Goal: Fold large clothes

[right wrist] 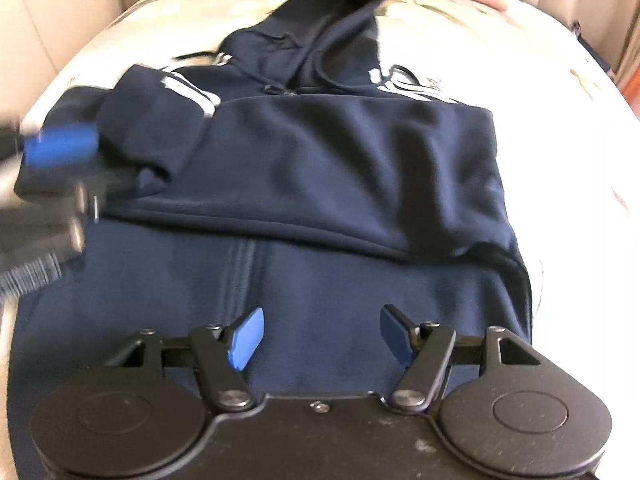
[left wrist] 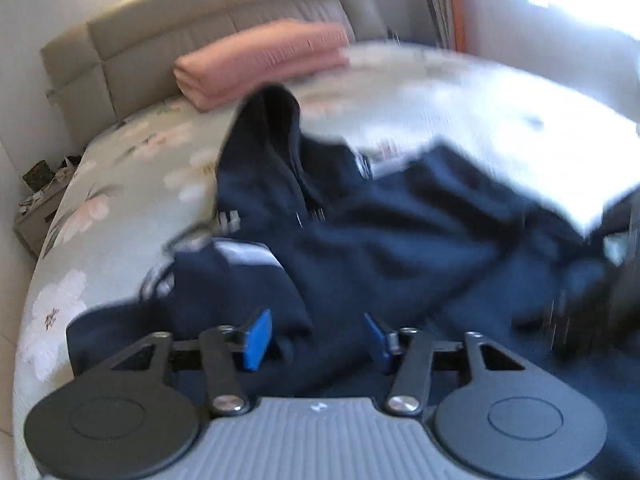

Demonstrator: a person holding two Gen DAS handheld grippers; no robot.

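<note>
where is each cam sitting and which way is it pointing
Left wrist: sits on the left tool, angled down across the bed toward the headboard and pink folded blanket; its own open blue pads show.
Right wrist: sits on the right tool, looking down over the navy hoodie; its open pads show, and the blurred left tool enters at the left edge.
Shared: the hoodie, its hood, the white-striped sleeve and the floral bed.
</note>
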